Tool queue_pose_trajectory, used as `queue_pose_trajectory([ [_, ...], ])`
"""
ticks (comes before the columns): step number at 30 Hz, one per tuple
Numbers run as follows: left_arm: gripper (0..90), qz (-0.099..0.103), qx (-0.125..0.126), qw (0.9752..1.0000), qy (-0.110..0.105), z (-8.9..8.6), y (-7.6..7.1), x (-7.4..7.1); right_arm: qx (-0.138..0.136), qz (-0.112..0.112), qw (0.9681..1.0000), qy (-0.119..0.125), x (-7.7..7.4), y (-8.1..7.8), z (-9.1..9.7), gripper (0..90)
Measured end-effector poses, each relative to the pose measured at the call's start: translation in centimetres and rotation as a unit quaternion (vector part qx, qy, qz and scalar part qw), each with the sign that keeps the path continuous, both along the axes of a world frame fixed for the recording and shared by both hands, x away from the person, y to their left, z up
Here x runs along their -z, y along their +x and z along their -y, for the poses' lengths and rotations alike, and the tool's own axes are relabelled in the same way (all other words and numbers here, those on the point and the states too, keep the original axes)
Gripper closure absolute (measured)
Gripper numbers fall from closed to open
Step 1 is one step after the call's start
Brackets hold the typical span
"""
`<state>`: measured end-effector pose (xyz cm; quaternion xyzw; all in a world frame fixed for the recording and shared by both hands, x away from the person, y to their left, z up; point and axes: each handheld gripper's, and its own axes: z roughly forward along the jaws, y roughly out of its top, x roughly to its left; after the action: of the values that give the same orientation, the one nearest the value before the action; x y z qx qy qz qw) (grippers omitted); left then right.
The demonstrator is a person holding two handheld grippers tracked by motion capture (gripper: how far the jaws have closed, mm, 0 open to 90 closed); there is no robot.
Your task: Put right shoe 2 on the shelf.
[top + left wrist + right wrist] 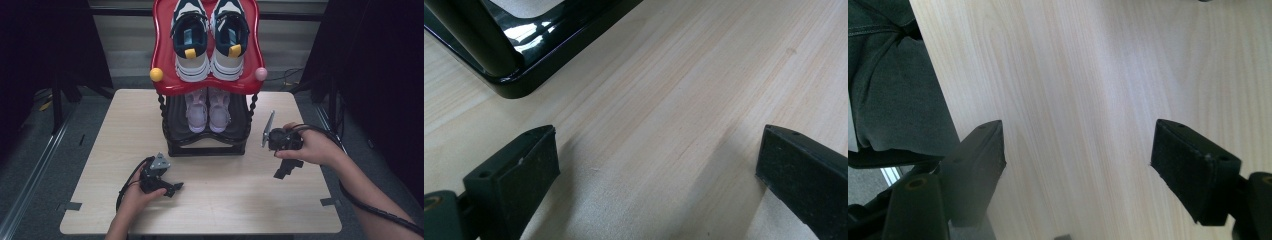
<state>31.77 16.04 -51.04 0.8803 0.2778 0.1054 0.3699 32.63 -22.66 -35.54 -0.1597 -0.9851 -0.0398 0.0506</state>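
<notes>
Grippers idle over the surface [220, 200], left gripper [175, 188] and right gripper [286, 170] both wide and empty, while both shoe pairs sit on the rack [207, 145], so seemingly things are done or a reach toward the rack comes next.

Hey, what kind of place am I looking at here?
Probably a staged recording setup, not a home: a light wooden table flanked by black curtains, and a red-and-black two-tier shoe rack holding navy-and-white sneakers.
</notes>
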Motion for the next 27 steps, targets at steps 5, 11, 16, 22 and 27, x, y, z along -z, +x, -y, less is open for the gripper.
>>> queue_pose_trajectory([
  [5,2.9,0.0,0.0,1.0,0.0,0.0,0.0,0.0,0.005,-0.004,1.0,0.003,1.0,-0.1,0.2,21.3],
  [11,2.9,0.0,0.0,1.0,-0.001,0.0,0.0,0.0,0.016,-0.014,0.9997,-0.011,2.4,-0.3,0.3,21.3],
  [16,2.9,-0.002,-0.001,1.0,-0.002,0.0,0.0,0.0,0.014,-0.012,0.9998,-0.004,3.7,-0.2,0.5,21.3],
  [22,2.9,-0.003,0.002,1.0,0.003,0.0,0.0,0.0,0.016,-0.013,0.9997,0.01,5.2,-0.2,0.8,21.2],
  [27,2.9,-0.003,0.002,1.0,0.003,0.0,0.0,0.0,0.029,-0.014,0.9993,0.018,6.5,-0.4,1.0,20.8],
])
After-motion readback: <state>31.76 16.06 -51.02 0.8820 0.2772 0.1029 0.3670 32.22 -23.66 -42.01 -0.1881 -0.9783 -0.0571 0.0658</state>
